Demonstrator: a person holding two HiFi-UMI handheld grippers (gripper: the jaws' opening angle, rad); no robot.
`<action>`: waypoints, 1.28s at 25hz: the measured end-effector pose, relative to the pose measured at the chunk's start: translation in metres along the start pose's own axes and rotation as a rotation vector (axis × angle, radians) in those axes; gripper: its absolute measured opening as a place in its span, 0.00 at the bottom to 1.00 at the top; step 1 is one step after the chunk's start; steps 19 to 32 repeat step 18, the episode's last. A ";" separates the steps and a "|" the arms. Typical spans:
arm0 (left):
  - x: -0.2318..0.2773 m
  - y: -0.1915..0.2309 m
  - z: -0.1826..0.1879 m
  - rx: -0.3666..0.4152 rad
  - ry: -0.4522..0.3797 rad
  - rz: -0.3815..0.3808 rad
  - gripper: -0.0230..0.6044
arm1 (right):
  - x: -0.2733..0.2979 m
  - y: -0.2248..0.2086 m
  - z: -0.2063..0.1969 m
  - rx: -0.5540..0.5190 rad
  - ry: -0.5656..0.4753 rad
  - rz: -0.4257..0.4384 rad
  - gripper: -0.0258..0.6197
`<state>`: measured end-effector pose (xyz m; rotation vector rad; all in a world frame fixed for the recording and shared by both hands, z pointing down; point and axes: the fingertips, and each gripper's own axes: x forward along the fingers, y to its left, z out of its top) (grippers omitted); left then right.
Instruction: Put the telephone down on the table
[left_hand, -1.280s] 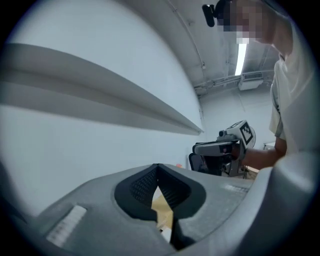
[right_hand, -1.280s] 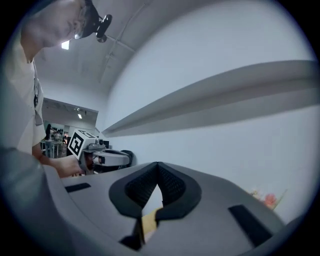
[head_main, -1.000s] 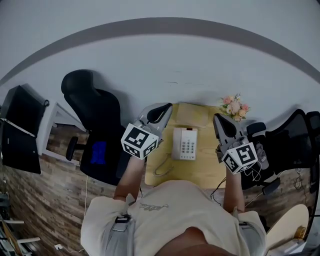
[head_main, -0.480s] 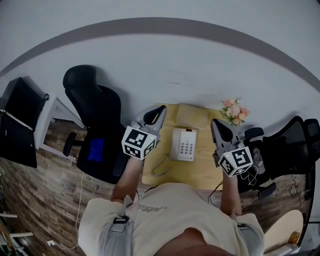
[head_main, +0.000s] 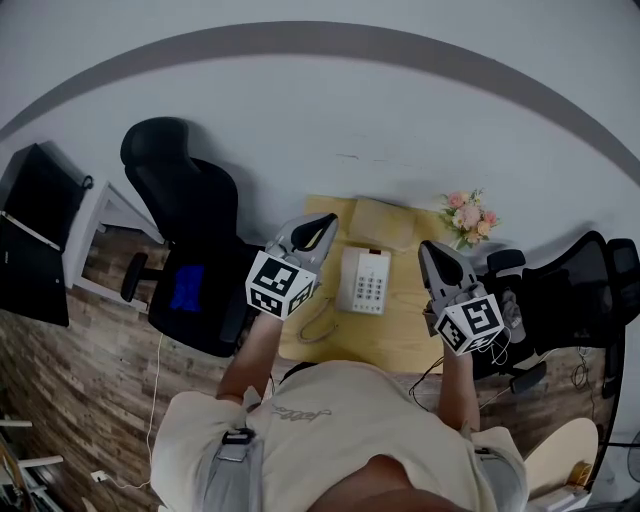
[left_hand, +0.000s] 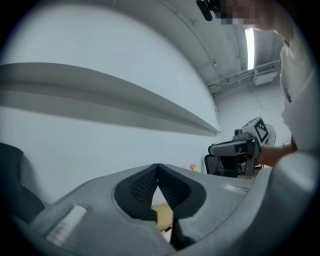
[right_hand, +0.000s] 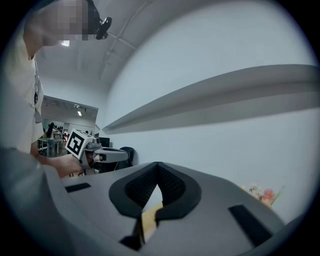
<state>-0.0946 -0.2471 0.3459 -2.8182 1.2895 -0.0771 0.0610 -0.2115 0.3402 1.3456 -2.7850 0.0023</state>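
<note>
A white telephone (head_main: 364, 281) with its handset on the cradle lies on the small wooden table (head_main: 395, 336), and its cord (head_main: 318, 327) curls off to the left. My left gripper (head_main: 326, 224) hovers shut and empty above the table's left edge, to the left of the phone. To the phone's right, over the table's other side, my right gripper (head_main: 432, 254) hovers shut and empty too. In the left gripper view the jaws (left_hand: 158, 168) meet at their tips, facing a plain wall. The right gripper view shows its jaws (right_hand: 158, 167) likewise closed.
A flat tan pad (head_main: 383, 223) lies at the table's back edge, with a small flower bouquet (head_main: 466, 214) at the back right corner. Black office chairs stand to the left (head_main: 185, 225) and to the right (head_main: 565, 290). The wall is close behind.
Both grippers have sunk a little toward the table and stay shut. The telephone has not moved on the table.
</note>
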 end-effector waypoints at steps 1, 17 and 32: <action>0.000 0.000 -0.003 -0.009 0.002 -0.001 0.06 | -0.001 0.000 -0.002 0.000 0.007 0.004 0.04; -0.007 0.010 -0.016 -0.050 0.011 0.024 0.06 | 0.015 -0.005 -0.014 0.005 0.034 0.033 0.04; -0.007 0.011 -0.016 -0.047 0.011 0.026 0.06 | 0.017 -0.007 -0.013 0.001 0.031 0.033 0.04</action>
